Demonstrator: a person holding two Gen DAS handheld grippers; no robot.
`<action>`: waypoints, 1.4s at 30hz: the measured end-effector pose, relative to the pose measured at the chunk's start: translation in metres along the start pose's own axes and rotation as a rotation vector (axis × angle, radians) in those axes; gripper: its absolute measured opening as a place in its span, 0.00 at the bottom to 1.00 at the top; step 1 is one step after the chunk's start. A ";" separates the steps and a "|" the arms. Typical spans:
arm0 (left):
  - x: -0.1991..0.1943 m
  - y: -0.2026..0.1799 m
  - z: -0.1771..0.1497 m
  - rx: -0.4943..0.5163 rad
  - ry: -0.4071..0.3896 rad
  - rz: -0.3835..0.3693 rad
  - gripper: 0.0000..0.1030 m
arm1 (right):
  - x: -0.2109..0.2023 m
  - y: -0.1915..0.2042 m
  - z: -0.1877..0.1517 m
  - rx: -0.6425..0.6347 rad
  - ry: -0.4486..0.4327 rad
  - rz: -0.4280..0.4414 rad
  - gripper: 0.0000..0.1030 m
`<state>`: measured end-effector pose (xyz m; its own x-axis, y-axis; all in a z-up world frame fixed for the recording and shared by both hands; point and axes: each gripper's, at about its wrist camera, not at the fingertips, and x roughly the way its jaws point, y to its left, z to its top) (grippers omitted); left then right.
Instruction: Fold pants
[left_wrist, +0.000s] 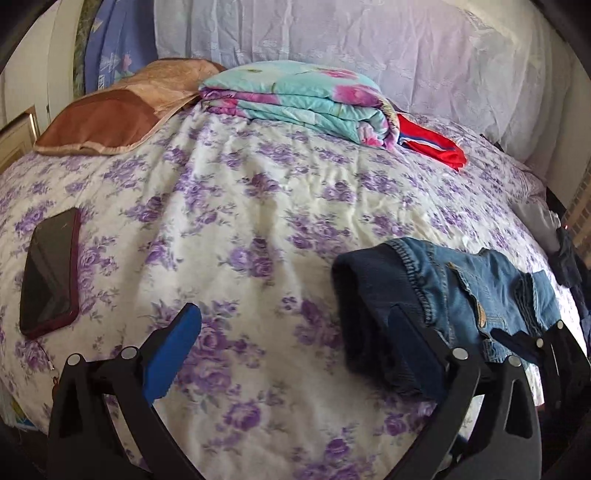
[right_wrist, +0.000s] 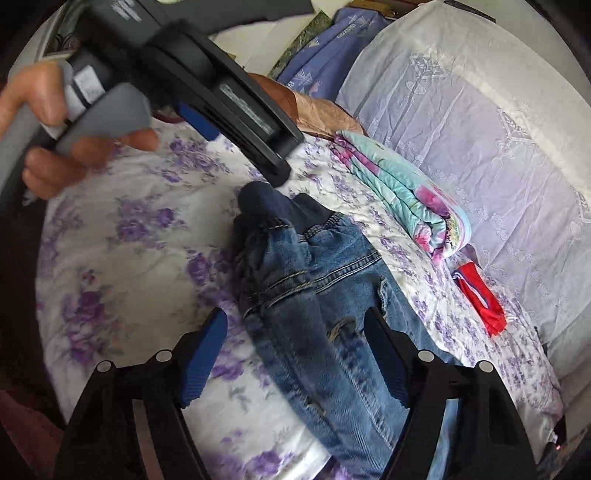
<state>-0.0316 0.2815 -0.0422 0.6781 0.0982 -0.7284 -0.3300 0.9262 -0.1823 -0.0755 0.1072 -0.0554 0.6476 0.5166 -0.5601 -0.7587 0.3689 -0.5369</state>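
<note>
**Both grippers open over jeans on a flowered bed**

On a bed spread with a purple-flowered sheet (left_wrist: 236, 206), two hand-held grippers stand with their fingers wide apart. Nearest in the right wrist view, the right gripper (right_wrist: 295, 354) hangs over a pair of blue jeans (right_wrist: 314, 295), its blue pads set either side of the denim; the right pad overlaps the cloth, and whether it touches cannot be told. Nothing is clamped between the fingers.

Nearest in the left wrist view, the left gripper (left_wrist: 295, 339) is spread just as wide. Its left pad sits above bare sheet, while its right pad lies against the dark, bunched end of the jeans (left_wrist: 443, 295), which sit at the right side of the bed. From the right wrist camera, the left gripper (right_wrist: 236, 144) shows from the side, held in a person's hand (right_wrist: 66, 147), with one finger reaching to just above the dark waist end of the jeans.

Farther left lies a dark phone (left_wrist: 50, 269) in a maroon case. Beyond, near the head of the bed, rest a folded floral blanket (left_wrist: 295, 99), a red cloth (left_wrist: 432, 144) just beside it, and a brown pillow (left_wrist: 103, 125). White lace fabric (left_wrist: 332, 40) hangs behind.
</note>
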 end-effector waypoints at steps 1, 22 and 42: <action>0.001 0.003 0.000 -0.004 0.004 0.003 0.96 | 0.006 0.001 0.002 -0.011 0.011 -0.023 0.73; 0.010 0.020 0.010 -0.132 0.074 -0.227 0.96 | 0.016 -0.011 0.009 0.108 -0.034 0.059 0.35; 0.056 -0.010 0.014 -0.368 0.301 -0.744 0.96 | -0.006 -0.017 0.001 0.190 -0.114 0.042 0.30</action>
<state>0.0191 0.2833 -0.0720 0.6166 -0.6315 -0.4702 -0.0979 0.5311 -0.8416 -0.0663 0.0985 -0.0421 0.6111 0.6148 -0.4985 -0.7915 0.4784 -0.3803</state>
